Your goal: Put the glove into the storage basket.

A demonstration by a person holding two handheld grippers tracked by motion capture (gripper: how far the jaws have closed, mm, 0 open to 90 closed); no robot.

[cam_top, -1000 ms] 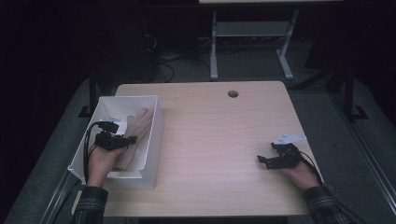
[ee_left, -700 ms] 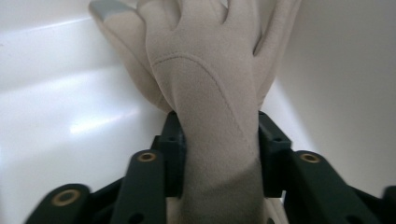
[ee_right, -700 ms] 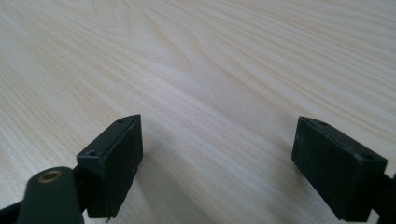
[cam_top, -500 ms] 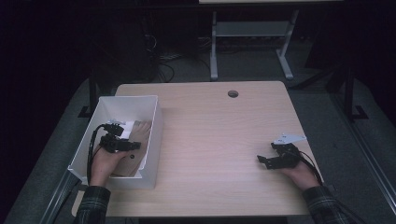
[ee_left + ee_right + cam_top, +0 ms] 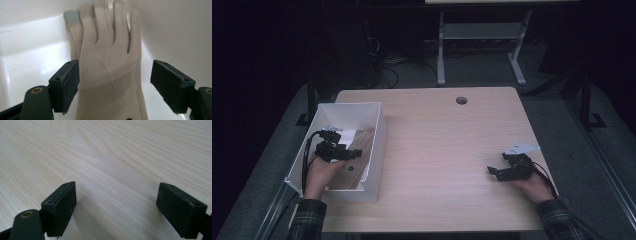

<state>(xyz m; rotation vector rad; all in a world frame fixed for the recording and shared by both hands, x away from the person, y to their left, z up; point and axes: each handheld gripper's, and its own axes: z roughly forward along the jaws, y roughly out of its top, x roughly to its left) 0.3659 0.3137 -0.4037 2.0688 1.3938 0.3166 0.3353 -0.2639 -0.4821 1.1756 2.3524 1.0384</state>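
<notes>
The left gripper (image 5: 113, 85) has just been opening; its fingers (image 5: 67, 85) stand wide, the beige glove (image 5: 110, 75) lying between them in the white bin (image 5: 374, 150). Withdraw straight, avoiding snagging fabric. Right gripper (image 5: 116, 210) fingers stand wide, empty.

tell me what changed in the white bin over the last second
The left gripper has just been opening its jaws and has let go of the beige glove, which now lies flat in the white bin, between the open pads but unpressed. The hand drew back slightly toward the person. The right gripper stayed open at rest on the table.
</notes>
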